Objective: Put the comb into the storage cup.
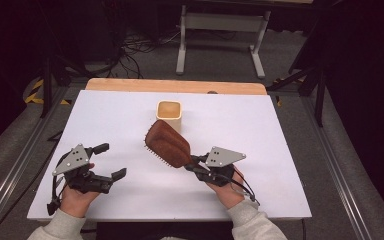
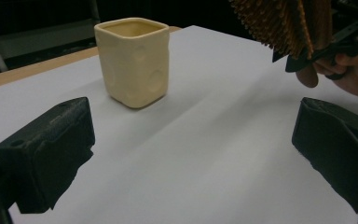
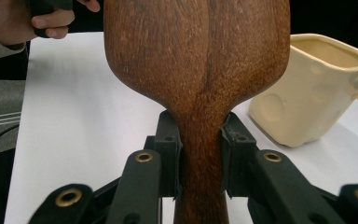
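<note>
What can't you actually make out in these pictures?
- Inside of the cream cup: its bottom is hidden by its own walls in every view.
- Hairbrush bristles: right gripper view faces its wooden back.
- Handle end: cut off by the bottom edge there, covered by the right gripper in the high view.

Lab or recording workspace, not a home. White table point(image 1: 105, 130) with bare wooden far edge, flanked by metal floor rails point(image 1: 330, 150). Grey carpet. Loose cables point(image 1: 135, 50) on the floor behind, white metal stand frame point(image 1: 220, 30), dark tripod legs point(image 1: 47, 75), black surroundings.
</note>
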A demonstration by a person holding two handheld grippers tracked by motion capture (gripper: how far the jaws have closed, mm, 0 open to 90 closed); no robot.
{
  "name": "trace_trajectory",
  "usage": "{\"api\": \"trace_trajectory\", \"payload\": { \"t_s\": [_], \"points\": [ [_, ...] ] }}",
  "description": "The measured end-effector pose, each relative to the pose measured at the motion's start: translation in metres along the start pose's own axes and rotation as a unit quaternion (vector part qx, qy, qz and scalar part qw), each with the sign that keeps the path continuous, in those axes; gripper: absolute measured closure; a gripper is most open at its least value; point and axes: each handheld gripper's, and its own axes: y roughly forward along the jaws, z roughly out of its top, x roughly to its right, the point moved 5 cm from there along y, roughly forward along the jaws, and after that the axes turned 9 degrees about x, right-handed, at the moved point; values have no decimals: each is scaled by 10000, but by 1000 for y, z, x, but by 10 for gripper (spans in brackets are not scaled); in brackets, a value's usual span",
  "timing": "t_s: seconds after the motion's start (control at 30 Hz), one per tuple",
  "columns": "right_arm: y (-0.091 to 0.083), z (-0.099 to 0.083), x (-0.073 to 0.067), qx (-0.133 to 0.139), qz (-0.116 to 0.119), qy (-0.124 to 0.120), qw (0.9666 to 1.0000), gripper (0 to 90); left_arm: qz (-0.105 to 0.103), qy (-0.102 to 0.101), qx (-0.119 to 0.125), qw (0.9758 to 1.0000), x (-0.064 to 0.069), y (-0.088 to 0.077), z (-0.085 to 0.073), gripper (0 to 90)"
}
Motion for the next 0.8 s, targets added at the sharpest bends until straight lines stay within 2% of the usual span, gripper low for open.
{"api": "trace_trajectory", "payload": {
  "t_s": [0.07, 0.37, 0.53, 0.8],
  "points": [
    [1, 0, -1, -1, -3, -23, 10000, 723, -43, 19, -12, 10000, 2, 3, 2, 1],
    [4, -3, -3, -18, -25, -43, 10000, 724, -309, -148, 19, 9994, 10, 18, 13, 2],
    [5, -3, -3, -8, -44, -56, 10000, 723, -548, -164, 82, 9983, 18, 30, 23, 1],
    [5, -3, -3, 4, -91, -83, 9999, 723, -698, -252, 73, 9972, 27, 44, 32, 2]
  ]
}}
